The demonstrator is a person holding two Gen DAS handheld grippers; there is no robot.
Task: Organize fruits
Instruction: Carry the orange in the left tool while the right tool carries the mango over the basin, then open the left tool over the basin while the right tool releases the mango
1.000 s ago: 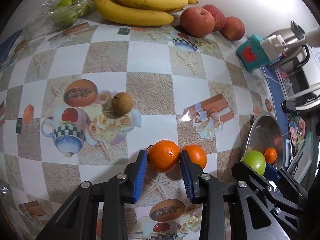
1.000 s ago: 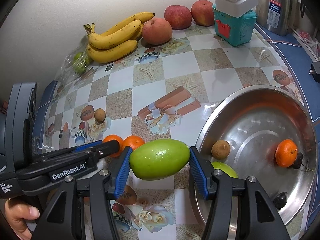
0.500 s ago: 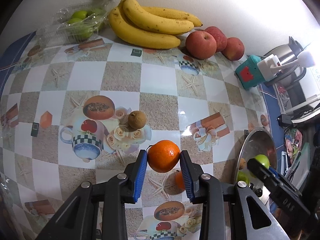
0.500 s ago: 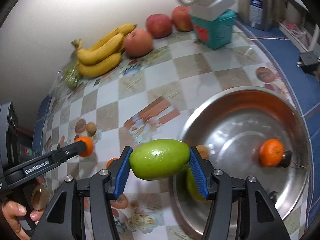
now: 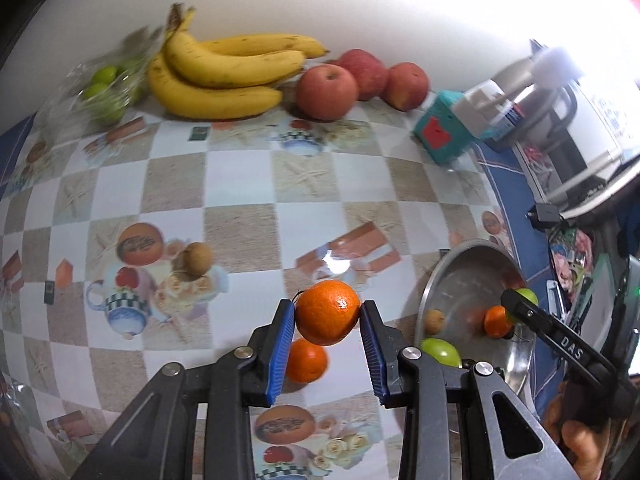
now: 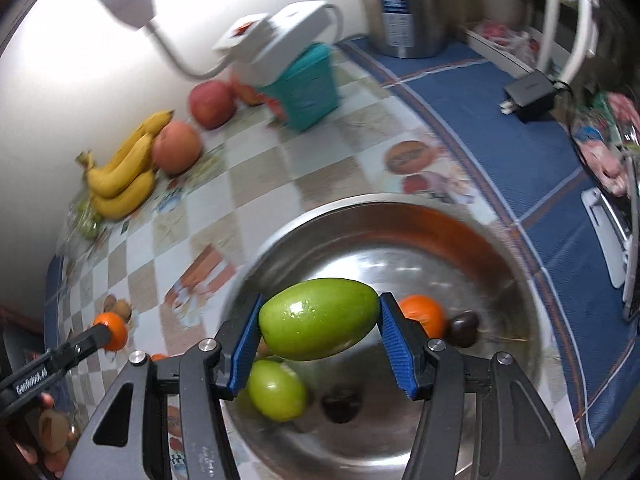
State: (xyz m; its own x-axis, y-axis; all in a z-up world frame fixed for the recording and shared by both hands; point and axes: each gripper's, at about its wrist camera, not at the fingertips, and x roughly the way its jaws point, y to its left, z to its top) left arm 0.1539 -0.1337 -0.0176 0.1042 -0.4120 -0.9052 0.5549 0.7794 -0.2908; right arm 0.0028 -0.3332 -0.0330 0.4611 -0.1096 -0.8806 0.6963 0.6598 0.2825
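Observation:
My left gripper (image 5: 328,320) is shut on an orange (image 5: 328,312), held above the checked tablecloth. A second orange (image 5: 306,361) lies on the cloth just below it. My right gripper (image 6: 320,326) is shut on a large green fruit (image 6: 319,324) and hangs over the steel bowl (image 6: 500,248). Inside the bowl lie a smaller green fruit (image 6: 277,390), an orange (image 6: 423,315) and two dark round fruits (image 6: 462,328). The bowl (image 5: 448,264) also shows at the right of the left wrist view. A small brown fruit (image 5: 198,258) rests on the cloth at the left.
Along the back wall lie a bunch of bananas (image 5: 224,76), three red apples (image 5: 326,92) and a bag of green fruit (image 5: 104,92). A teal box with a white lamp (image 5: 444,136) and a steel kettle (image 6: 408,4) stand at the right. A black charger (image 6: 528,94) lies on the blue cloth.
My left gripper has lifted the orange off the cloth and drifted right towards the bowl. My right gripper has carried the green fruit from beside the bowl to over it.

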